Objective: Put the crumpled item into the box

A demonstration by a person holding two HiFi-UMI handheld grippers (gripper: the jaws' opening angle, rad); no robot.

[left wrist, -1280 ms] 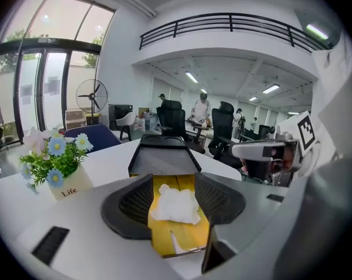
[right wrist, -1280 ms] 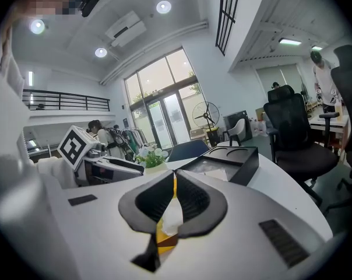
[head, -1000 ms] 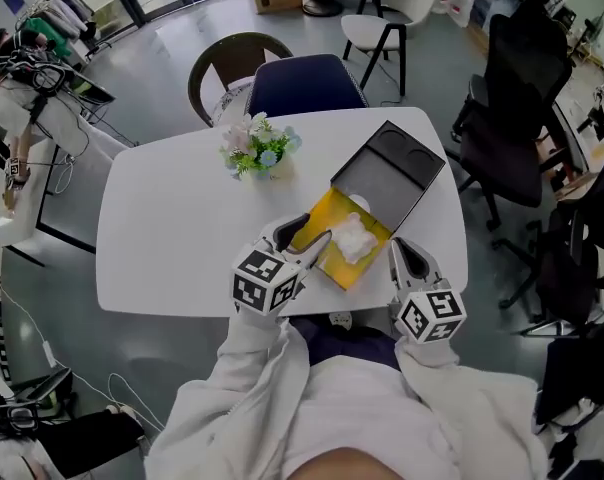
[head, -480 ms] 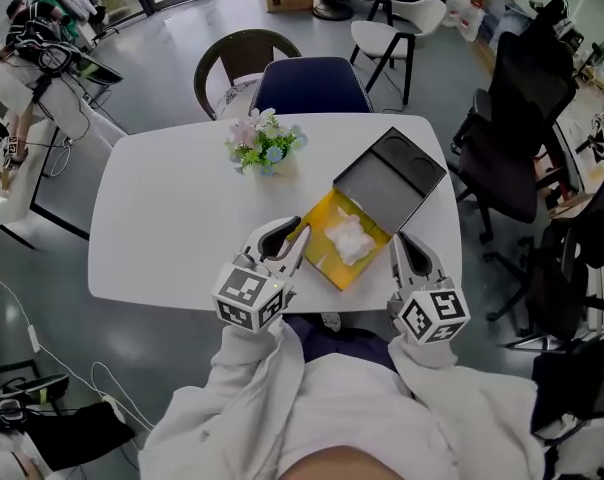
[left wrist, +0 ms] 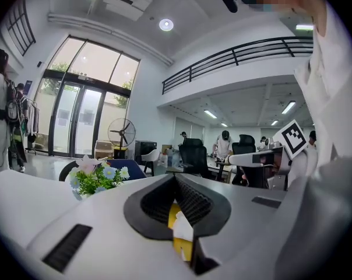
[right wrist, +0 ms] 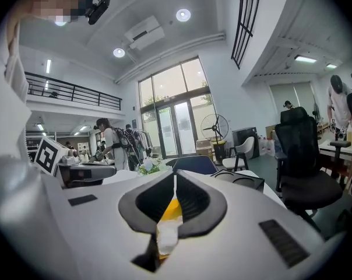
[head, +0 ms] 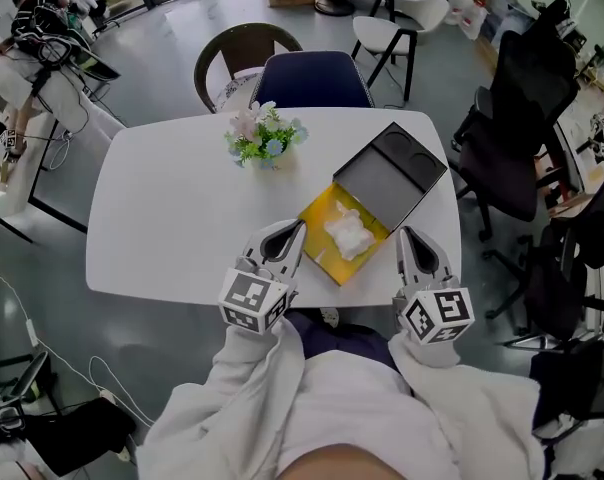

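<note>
On the white table (head: 172, 218) an open box (head: 319, 255) with a yellow inside sits near the front edge, turned at an angle, and its black lid (head: 394, 173) lies back flat on the far side, towards the right corner. The crumpled item (head: 347, 234) (white, like wadded paper) lies inside the box, on the yellow floor. The left gripper (head: 294, 230) is just beside the near left corner of the box and points towards it. Its jaws have just been closing and now meet tip to tip, with nothing pinched between them; in the left gripper view the yellow box and the white wad show only beyond the jaws. The right gripper (head: 409, 234) is at the right of the box, apart from it, with its jaws also pressed together on nothing. Both grippers are above the near edge of the table, in front of the person's white sleeves (head: 252, 388). A small bunch of flowers (head: 263, 136) stands farther back on the table, well apart from the box. A dark blue chair (head: 313, 78) is at the far side of the table, and black office chairs (head: 517, 118) are to the right.
</note>
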